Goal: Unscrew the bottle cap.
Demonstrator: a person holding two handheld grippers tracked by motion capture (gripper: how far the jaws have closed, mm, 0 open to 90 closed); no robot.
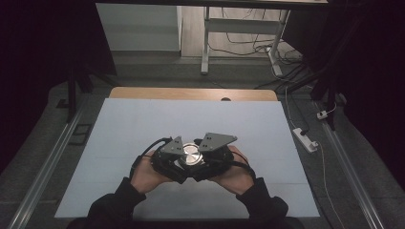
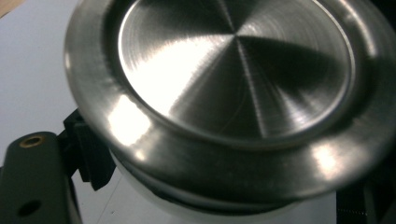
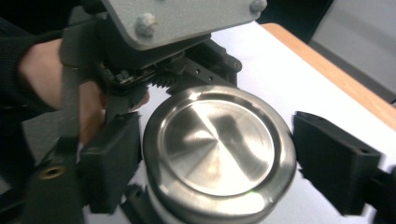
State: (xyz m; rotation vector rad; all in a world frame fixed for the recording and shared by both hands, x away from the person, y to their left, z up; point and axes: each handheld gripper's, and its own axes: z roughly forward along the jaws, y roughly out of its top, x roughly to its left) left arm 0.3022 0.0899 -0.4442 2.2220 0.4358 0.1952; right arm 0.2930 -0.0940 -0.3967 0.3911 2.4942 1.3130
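Sitting between both grippers' jaws: steel-lidded jar (image 3: 218, 154).

L claw (image 1: 184, 164): clamped shut | R claw (image 1: 203, 162): jaws apart | hands close together

The steel lid (image 2: 233, 93) ran off the left gripper view's top and right edges; the container below it stayed mostly hidden.

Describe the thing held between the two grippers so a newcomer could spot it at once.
On the pale sheet covering the table, look near the person's edge where both hands meet. Between the left gripper and right gripper sits a round container with a brushed steel lid, the one shiny metal thing among black parts.
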